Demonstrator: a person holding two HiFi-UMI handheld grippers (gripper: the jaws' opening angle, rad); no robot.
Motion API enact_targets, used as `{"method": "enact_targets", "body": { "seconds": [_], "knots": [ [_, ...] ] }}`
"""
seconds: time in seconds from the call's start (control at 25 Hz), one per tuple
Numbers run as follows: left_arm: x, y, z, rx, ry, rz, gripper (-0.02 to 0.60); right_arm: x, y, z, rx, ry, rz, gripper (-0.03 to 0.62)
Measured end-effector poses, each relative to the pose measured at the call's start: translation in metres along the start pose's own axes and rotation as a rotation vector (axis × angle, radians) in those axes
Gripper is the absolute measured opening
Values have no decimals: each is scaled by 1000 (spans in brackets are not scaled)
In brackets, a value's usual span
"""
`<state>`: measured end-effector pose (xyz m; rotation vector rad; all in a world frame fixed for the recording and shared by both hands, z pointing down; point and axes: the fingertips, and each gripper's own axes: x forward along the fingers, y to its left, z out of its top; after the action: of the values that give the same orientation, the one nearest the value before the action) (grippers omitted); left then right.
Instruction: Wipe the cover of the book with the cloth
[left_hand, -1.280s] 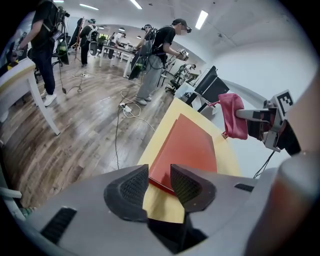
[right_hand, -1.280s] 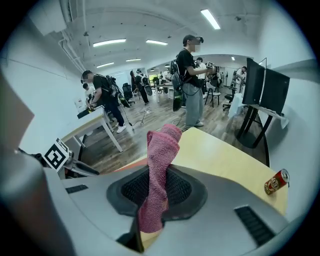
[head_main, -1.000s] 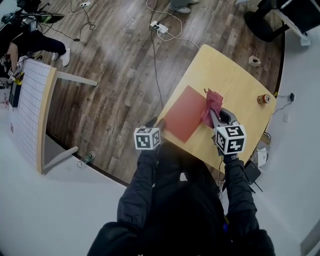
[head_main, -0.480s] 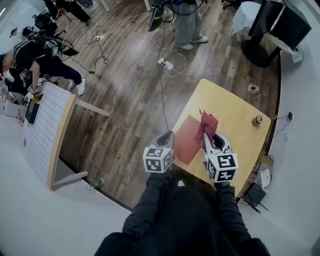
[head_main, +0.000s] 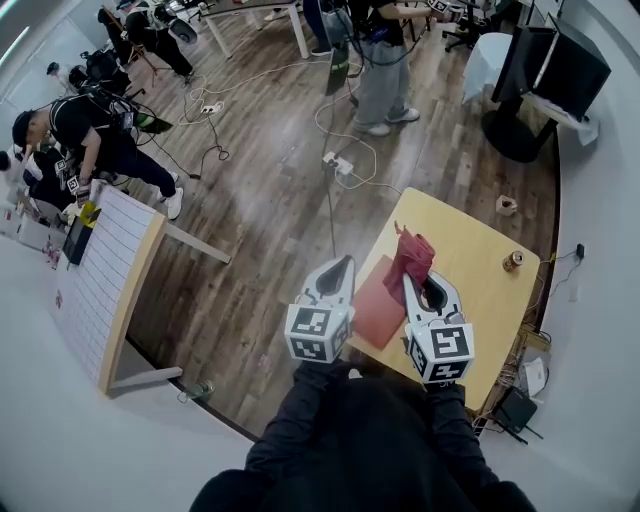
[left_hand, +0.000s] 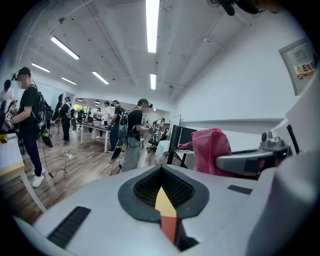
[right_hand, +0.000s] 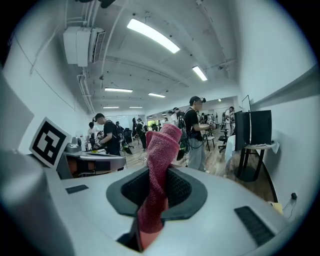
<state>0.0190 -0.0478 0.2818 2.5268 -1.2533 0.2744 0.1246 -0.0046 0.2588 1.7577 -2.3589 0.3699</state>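
On the far left of the head view, a second table (head_main: 100, 285) with a white gridded top and a pale wood edge is seen on the dark plank floor (head_main: 250, 230). Neither gripper view shows it.

Next, the left gripper (head_main: 340, 266) is held up over the near left edge of the yellow wooden worktop (head_main: 470, 285). In its own view the jaws are drawn together with nothing gripped. Only a thin wedge is left in the ribbed black pads, and a sliver of yellow and red is glimpsed through it.

Between the two grippers the book (head_main: 378, 308) is found lying flat on the worktop by its left edge. Its cover is plain, matte and red, and it is partly hidden under both grippers. Only the head view shows it properly.

To the right, the right gripper (head_main: 411, 284) is clamped on the cloth (head_main: 412, 257). In the right gripper view the cloth is shown as pinkish-red looped terry, pinched at its lower end and standing up in a twisted column against the room behind. From above it is seen over the book's far right corner. Contact with the cover cannot be judged.

Further right, a small round can (head_main: 513, 261) is spotted near the worktop's edge, its contents too small to make out. A pale little object (head_main: 506, 205) sits at the far corner.
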Motion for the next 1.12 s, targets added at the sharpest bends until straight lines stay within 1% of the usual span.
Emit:
{"method": "enact_targets", "body": {
  "seconds": [0.28,0.6,0.8,1.12],
  "knots": [
    [-11,-1,11,22,-38,-16,34,-6,14,7,-11,-28,-1,78],
    [-11,4,9,12,-50,-20,34,-4,14,10,-43,-33,-28,78],
    [-16,7,9,12,-53,-29,34,-1,22,11,-50,-27,-32,78],
    [-12,13,2,3,-42,-25,34,5,22,9,-58,-25,-41,78]
  ]
}}
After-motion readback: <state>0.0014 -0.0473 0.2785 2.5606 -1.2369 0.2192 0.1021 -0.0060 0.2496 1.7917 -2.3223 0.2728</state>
